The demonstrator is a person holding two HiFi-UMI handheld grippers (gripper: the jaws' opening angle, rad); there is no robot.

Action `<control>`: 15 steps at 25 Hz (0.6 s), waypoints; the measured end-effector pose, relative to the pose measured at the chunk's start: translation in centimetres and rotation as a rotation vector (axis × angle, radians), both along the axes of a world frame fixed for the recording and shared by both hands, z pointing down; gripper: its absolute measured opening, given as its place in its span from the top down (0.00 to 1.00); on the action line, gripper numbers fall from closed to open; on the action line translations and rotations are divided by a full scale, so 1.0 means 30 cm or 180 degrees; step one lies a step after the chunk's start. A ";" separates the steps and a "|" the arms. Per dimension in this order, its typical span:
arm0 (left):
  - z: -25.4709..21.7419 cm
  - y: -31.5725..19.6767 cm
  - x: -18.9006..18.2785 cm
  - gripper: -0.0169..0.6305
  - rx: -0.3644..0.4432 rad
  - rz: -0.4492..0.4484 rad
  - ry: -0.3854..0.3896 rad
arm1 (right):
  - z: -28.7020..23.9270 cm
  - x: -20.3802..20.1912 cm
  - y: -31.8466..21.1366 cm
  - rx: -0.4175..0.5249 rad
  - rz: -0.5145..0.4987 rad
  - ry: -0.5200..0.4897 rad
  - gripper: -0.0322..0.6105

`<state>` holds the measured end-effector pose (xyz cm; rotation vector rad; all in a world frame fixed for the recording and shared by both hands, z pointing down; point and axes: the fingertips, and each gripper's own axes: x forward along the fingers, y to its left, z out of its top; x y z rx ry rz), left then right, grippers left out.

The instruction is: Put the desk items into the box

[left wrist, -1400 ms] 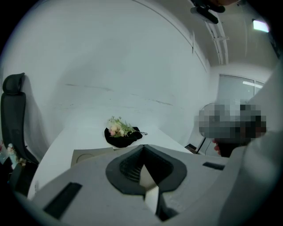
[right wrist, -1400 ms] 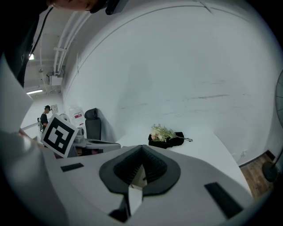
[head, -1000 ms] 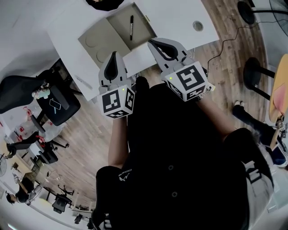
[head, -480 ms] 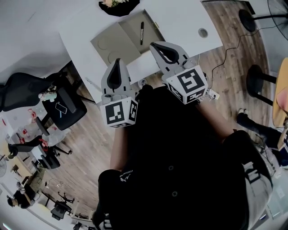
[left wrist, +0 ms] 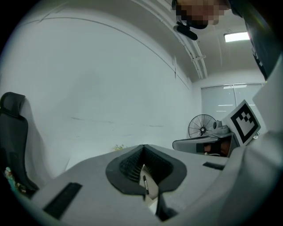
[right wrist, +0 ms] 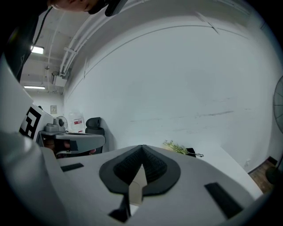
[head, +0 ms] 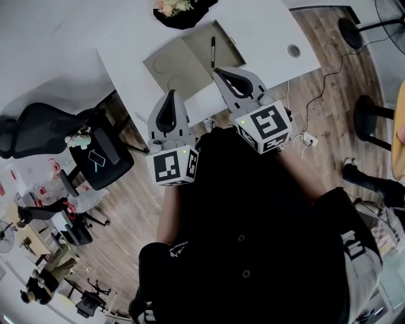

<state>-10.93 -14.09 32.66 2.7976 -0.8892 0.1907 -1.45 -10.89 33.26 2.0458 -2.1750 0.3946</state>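
The pen (head: 212, 52) lies in the upper middle of the head view, on the right half of the tan box (head: 174, 63), which sits open and flat on the white desk (head: 266, 25). The box's left half shows round hollows, likely seats for other items. Whether the pen's half is the tray or the lid cannot be told, so I cannot say if the pen is already stowed. No other loose desk items show, only flowers (head: 174, 6) at the desk's far edge, at the top of the frame.

Both grippers hang below the desk's near edge, well short of the box and close to the person's black top. The left gripper (head: 171, 98) sits just below and left of the box, the right gripper (head: 221, 74) just under the pen's end of it. Both point up the frame at the box, likely lined up for a reach.

In the left gripper view the jaws meet at their tips with nothing between them. The pen and a strip of box show far off through the slot below the tips. In the right gripper view the jaws are likewise together and empty, with tan box seen beyond. They would have to part before any grasp

A black chair (head: 38, 130) stands at middle left
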 end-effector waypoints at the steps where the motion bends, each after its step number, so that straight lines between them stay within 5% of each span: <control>1: -0.001 -0.003 -0.013 0.96 0.0013 0.0006 0.0001 | 0.000 -0.017 -0.001 0.0007 0.0000 0.0002 0.95; 15: -0.011 -0.022 -0.111 0.96 0.0079 -0.0065 0.0056 | -0.020 -0.130 -0.041 0.0066 -0.0137 0.0078 0.95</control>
